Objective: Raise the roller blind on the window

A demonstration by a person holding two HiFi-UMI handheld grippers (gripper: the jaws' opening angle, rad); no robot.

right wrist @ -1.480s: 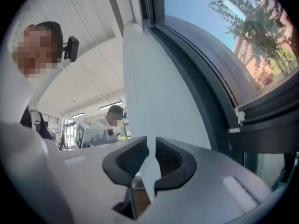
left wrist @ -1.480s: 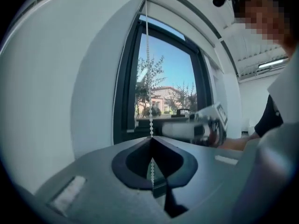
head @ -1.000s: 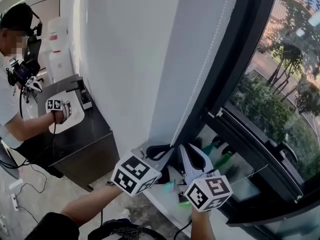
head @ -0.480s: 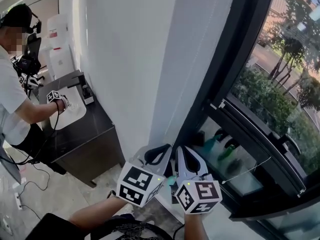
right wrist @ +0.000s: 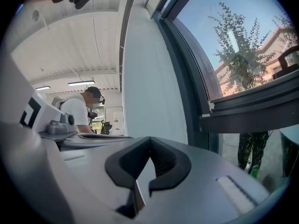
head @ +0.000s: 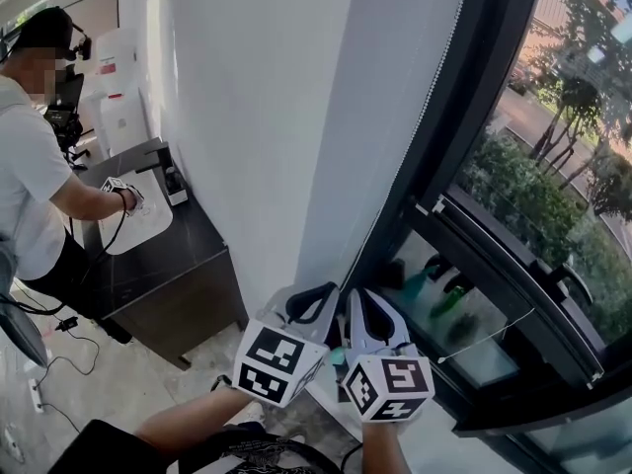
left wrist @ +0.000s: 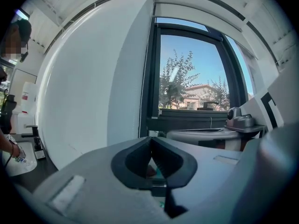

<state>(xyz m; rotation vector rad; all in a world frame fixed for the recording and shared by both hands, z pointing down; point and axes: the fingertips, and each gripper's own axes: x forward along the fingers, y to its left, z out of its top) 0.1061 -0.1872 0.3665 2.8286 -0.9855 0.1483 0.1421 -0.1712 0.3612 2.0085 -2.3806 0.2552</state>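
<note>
Cord (left wrist: 141,101) in left gripper view

No words or numbers to read. Only black-and-white square patterns on the left cube (head: 275,363) and right cube (head: 388,387). Far-off red label (head: 103,68) too blurry to read.

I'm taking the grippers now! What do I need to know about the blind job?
Left gripper: shut, low by the window frame.
Right gripper: shut, right beside it.
Chain: hangs down the frame to about where the grippers' tips are. I can't tell if either one pinches it.
Done: the glass in view is uncovered, but I can't tell how far up the blind is.
Left: probably grip the chain and pull.
</note>
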